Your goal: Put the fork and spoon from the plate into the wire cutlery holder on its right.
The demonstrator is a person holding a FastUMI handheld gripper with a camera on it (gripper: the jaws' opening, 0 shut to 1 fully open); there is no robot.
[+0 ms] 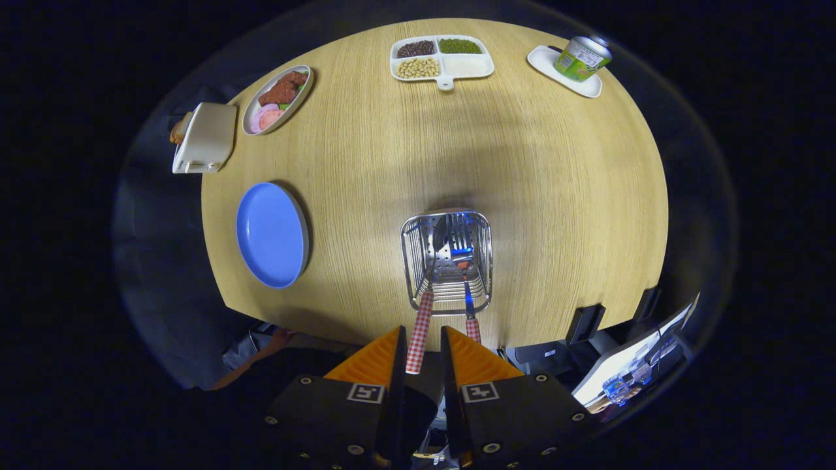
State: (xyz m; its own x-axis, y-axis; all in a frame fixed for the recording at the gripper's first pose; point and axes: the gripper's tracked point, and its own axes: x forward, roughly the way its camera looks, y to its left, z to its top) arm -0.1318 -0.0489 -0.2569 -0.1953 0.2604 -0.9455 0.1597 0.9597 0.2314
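Note:
I look straight down on the wire cutlery holder, which stands on the wooden table just ahead of my fingers. The spoon and the fork both stand in it, heads down, their red-checked handles rising toward me. The spoon's handle runs up between my orange fingers, close against the left finger, with a dark gap to the right finger. My gripper is open by a narrow gap. The fork's handle ends just beyond the right fingertip. The blue plate lies bare to the left of the holder.
At the table's far side sit a divided tray of beans, a green can on a white tray, an oval dish of food and a white toaster. A person's arm shows below the table's near edge.

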